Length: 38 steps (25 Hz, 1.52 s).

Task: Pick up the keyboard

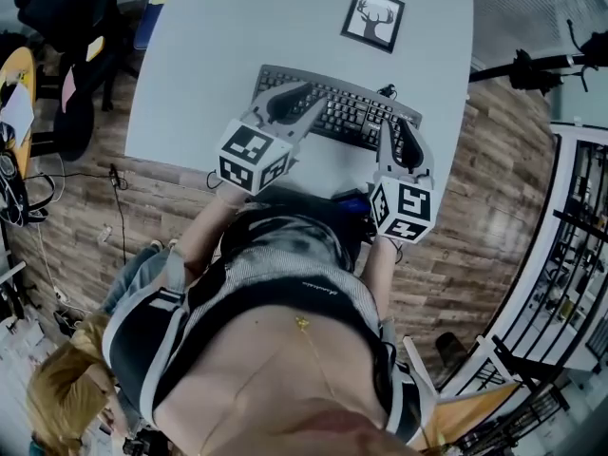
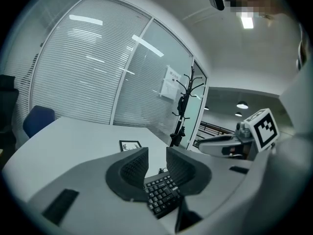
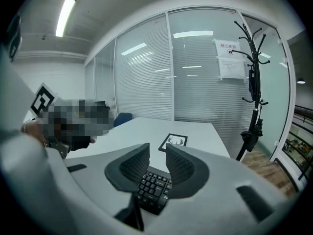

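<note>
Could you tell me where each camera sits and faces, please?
Head view: on the person's head, facing steeply down at keyboard and table; torso, left tongs, right tongs show.
Left gripper view: on the left tongs, facing along them over the keyboard; right tongs show.
Right gripper view: on the right tongs, likewise.
Shared: all three show the keyboard, framed picture.

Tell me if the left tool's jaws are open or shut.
Open, narrowly. In the left gripper view the left tool shows a clear gap between its jaws, with nothing pinched; the keyboard lies beyond them.
</note>
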Each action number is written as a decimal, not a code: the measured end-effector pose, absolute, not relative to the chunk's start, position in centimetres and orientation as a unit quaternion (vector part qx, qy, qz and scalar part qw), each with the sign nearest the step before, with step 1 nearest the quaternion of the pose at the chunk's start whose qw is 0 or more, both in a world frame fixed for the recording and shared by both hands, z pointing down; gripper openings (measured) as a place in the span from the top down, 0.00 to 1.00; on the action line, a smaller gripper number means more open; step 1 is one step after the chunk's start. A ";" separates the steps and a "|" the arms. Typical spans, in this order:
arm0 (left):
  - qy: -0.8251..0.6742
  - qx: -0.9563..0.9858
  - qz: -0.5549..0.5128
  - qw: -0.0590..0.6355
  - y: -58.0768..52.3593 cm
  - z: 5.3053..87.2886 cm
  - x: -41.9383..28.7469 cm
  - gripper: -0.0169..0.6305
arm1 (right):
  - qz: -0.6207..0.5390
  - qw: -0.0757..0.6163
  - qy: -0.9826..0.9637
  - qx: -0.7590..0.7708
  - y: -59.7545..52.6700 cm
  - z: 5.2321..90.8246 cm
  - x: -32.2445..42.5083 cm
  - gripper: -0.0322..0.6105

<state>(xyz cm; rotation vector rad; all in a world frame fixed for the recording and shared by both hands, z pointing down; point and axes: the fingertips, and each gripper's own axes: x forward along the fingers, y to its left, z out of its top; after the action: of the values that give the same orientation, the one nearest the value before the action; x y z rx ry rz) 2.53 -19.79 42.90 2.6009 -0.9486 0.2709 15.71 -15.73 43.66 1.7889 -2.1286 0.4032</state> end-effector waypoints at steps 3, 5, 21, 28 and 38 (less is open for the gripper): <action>-0.346 0.913 0.109 0.185 -20.3 44.8 2.1 0.83 | 0.145 0.192 -0.739 0.630 -16.1 45.4 17.0 0.79; -0.356 0.908 0.116 0.191 -20.7 45.9 1.7 0.83 | 0.154 0.207 -0.736 0.626 -16.3 46.7 17.7 0.78; -0.415 0.853 0.212 0.236 -25.1 55.1 -4.5 0.83 | 0.215 0.288 -0.703 0.614 -16.8 55.6 23.5 0.75; -0.425 0.825 0.253 0.273 -26.3 59.7 -6.8 0.81 | 0.247 0.306 -0.691 0.607 -17.1 59.2 25.5 0.74; -0.427 0.795 0.244 0.355 -28.0 64.7 -9.2 0.66 | 0.316 0.256 -0.661 0.631 -18.7 63.1 28.6 0.63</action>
<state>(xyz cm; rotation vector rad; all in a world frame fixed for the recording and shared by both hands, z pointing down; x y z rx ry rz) -9.16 -28.02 64.67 2.0549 -1.1045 0.6302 28.58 -18.74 63.09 1.7115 -1.7944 0.8575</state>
